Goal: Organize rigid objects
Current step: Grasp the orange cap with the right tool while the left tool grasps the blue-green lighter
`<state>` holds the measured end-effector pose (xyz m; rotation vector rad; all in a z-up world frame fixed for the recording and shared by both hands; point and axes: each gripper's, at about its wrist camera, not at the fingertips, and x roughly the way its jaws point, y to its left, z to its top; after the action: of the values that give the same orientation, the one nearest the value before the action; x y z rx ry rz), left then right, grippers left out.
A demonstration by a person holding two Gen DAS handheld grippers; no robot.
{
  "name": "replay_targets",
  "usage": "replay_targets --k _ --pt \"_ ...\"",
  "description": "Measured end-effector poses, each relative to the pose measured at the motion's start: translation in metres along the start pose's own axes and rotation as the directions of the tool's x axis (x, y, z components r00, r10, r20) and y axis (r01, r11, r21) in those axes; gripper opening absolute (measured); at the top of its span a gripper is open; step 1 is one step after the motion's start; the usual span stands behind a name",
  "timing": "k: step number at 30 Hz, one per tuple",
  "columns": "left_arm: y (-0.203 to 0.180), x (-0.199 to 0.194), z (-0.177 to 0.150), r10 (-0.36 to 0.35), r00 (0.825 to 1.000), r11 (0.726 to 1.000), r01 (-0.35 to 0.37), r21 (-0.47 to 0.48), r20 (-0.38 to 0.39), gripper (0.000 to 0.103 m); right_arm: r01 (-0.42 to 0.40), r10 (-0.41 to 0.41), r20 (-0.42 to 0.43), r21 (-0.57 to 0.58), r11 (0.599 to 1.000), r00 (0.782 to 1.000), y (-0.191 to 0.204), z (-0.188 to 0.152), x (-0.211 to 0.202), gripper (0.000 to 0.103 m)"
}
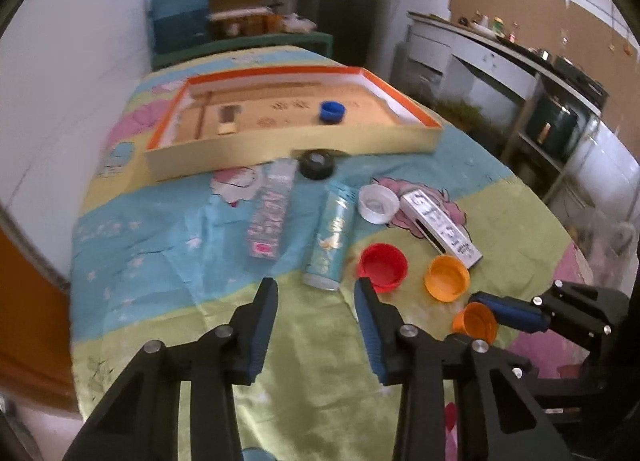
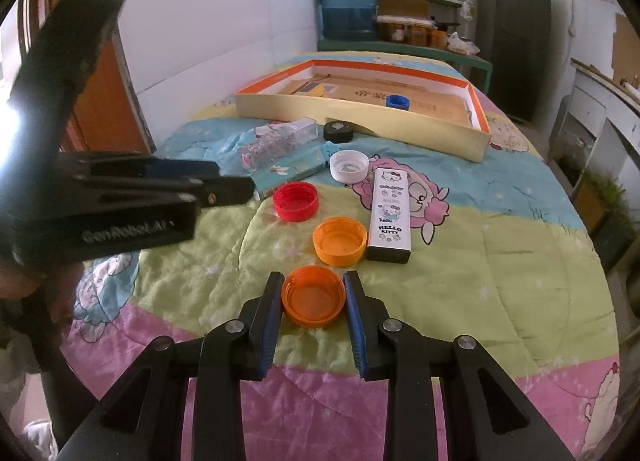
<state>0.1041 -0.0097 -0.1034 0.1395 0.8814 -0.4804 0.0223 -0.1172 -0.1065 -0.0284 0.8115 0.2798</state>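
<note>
Right claw pinches an orange cap on the patterned cloth; left claw hangs spread, holding nothing.

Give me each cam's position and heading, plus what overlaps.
Left wrist: on the left gripper, open over the quilt, facing the orange-rimmed box; right gripper at lower right.
Right wrist: on the right gripper, jaws around an orange cap; left gripper enters from the left.
Shared: red cap, box.
</note>
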Motion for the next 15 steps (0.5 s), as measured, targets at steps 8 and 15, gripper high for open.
replay_targets --k 8,15 --pt "-0.005 0.020 0.010 0.026 0.999 0.995 -0.022 0.100 -0.043 0.041 -0.018 0.018 0.006 0.017 1.000 1.000 -0.004 -0.001 -0.002 0.030" --pt "-0.007 0.032 0.024 -0.006 0.999 0.990 0.013 0.139 -0.045 0.040 -0.015 0.015 0.013 0.016 1.000 1.000 -0.002 -0.001 0.000 0.030"
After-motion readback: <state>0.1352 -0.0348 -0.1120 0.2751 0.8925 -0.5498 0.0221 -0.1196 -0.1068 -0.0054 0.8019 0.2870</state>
